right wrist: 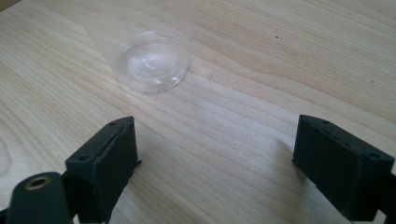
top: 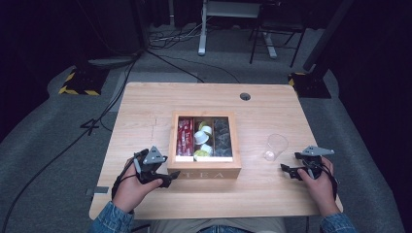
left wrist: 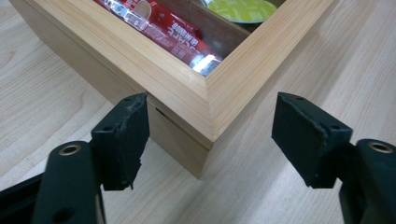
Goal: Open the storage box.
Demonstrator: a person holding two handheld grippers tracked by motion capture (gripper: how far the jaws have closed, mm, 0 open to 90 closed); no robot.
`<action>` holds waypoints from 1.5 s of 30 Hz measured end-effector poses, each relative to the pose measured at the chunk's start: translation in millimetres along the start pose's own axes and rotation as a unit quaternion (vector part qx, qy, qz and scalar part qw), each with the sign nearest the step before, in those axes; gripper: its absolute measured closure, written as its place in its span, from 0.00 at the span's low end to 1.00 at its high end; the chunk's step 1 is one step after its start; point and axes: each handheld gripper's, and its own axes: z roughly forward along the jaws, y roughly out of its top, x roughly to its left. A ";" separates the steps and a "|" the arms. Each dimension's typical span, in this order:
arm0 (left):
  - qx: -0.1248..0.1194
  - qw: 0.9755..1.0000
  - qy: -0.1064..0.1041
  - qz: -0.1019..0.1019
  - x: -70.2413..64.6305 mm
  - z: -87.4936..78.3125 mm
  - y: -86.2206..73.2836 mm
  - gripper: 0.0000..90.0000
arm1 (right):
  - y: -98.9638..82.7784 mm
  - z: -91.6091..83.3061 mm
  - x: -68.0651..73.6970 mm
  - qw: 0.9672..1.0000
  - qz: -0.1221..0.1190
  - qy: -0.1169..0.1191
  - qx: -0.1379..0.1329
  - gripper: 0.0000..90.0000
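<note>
Tea box [left wrist: 187,88] corner (contents cropped)

Ahead of the left claw [left wrist: 210,135], the tea box [left wrist: 187,88] runs off the top edge. Its red packets [left wrist: 173,32] carry print too blurred to read. Beyond the right claw [right wrist: 215,163], the clear cup [right wrist: 152,51] loses its rim at the frame's top.

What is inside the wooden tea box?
Through the tea box's clear lid: red packets on the left, white and yellow-green pods in the middle, dark packets on the right. Whatever lies underneath them is covered.
</note>
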 end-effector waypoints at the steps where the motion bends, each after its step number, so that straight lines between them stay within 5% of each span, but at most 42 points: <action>1: 0.003 1.000 0.006 0.004 0.1 0.5 -0.4 0.35 | 0.0 0.0 0.0 1.000 0.000 0.000 0.000 0.15; 17: 0.021 1.000 -0.002 0.002 3.5 -6.7 0.4 0.60 | -0.2 -0.3 0.2 1.000 0.000 0.002 0.000 0.15; 29: -0.019 1.000 0.002 -0.002 5.0 -20.1 6.8 0.63 | -1.9 -3.9 0.5 1.000 0.008 0.009 -0.004 0.18; 36: -0.049 0.999 0.007 -0.007 6.1 -25.6 9.5 0.66 | 14.4 -26.8 5.4 1.000 0.000 0.011 -0.026 0.20; 45: -0.071 0.997 0.009 -0.014 8.6 -27.4 13.4 0.65 | 49.8 -61.7 28.6 0.996 -0.022 0.039 -0.080 0.22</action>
